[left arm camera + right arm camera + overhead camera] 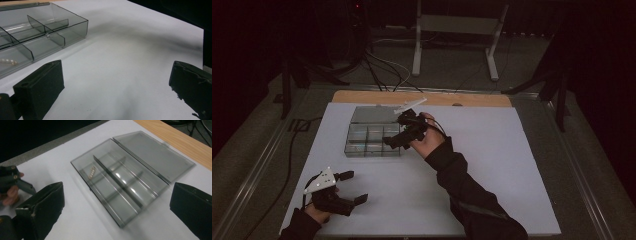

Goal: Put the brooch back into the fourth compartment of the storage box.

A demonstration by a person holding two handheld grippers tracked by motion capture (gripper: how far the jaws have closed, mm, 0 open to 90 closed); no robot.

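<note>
Apparently between steps: left gripper [347, 187] sat near the front edge, jaws spread and empty, while right gripper [398, 140] hovered at the open compartment box [117, 185], also spread, so next move likely called for reaching the small bead string [91, 173] inside.

The left gripper [351, 187] sits low near the person's side, held in the left hand [319, 210], its two jaws spread wide apart with nothing between them. The right gripper [391, 142] is held farther forward in the right hand [428, 140], with the dark-sleeved forearm [467, 192] stretched out diagonally behind it. Its jaws also stand wide apart and empty, pointing leftward.
</note>
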